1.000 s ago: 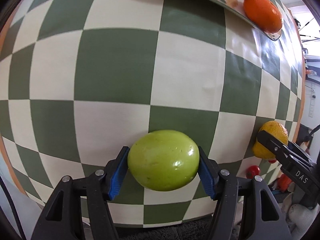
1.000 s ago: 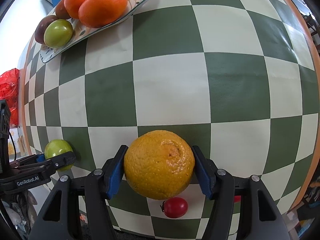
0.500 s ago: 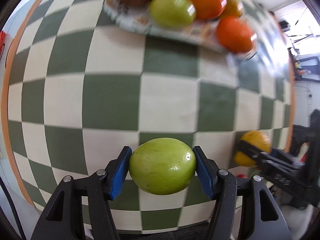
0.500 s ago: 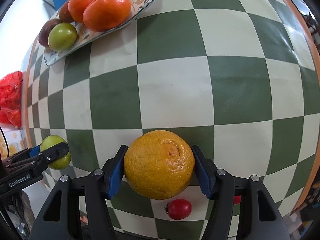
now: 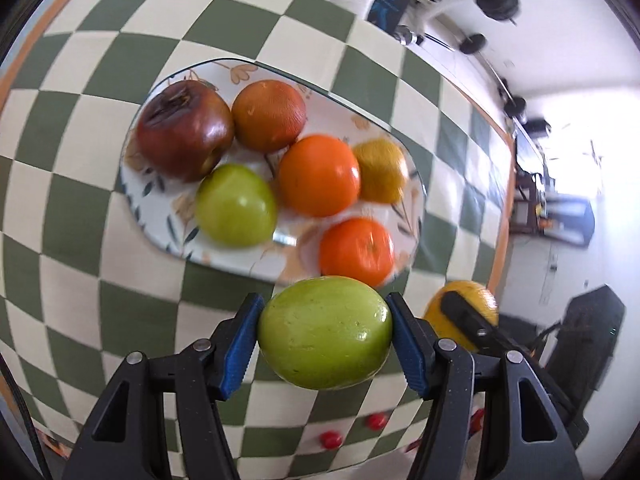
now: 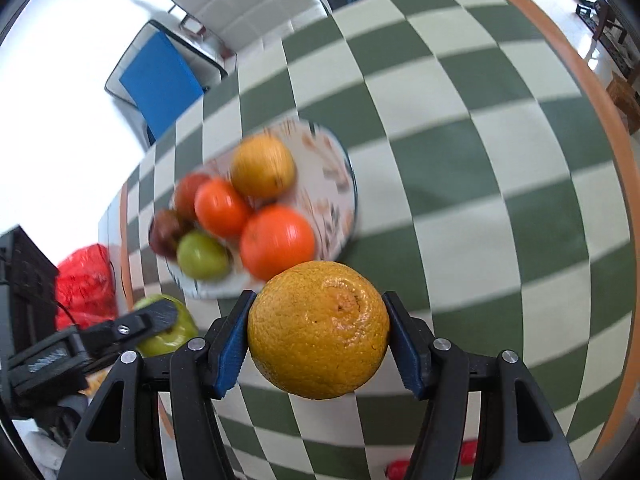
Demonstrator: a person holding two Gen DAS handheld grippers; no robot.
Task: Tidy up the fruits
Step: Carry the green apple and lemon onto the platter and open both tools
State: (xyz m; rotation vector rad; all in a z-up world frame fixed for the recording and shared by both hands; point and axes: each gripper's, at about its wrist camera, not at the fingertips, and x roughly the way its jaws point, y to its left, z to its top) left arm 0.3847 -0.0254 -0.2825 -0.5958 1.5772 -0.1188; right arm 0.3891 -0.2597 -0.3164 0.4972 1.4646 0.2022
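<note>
My left gripper [image 5: 325, 334] is shut on a green fruit [image 5: 324, 332], held in the air just short of the near rim of a flowered plate [image 5: 144, 196]. The plate carries a dark red apple [image 5: 184, 130], a second green fruit [image 5: 236, 204], three orange fruits and a yellow one. My right gripper [image 6: 318, 330] is shut on a yellow orange [image 6: 318, 328], hanging near the same plate [image 6: 344, 184]. Each gripper shows in the other's view: the right gripper [image 5: 466, 320] low right with its orange, the left gripper [image 6: 156, 324] low left with its green fruit.
Small red tomatoes [image 5: 330, 438] lie on the green-and-cream checked tablecloth [image 5: 80, 80] near its front edge. A blue-seated chair [image 6: 160, 76] and a white padded chair [image 6: 248, 4] stand beyond the far edge. A red bag [image 6: 86, 284] sits off the left side.
Both grippers rose and moved toward the plate, each keeping its fruit. The plate has slid from the top edge of both views down to the middle.
</note>
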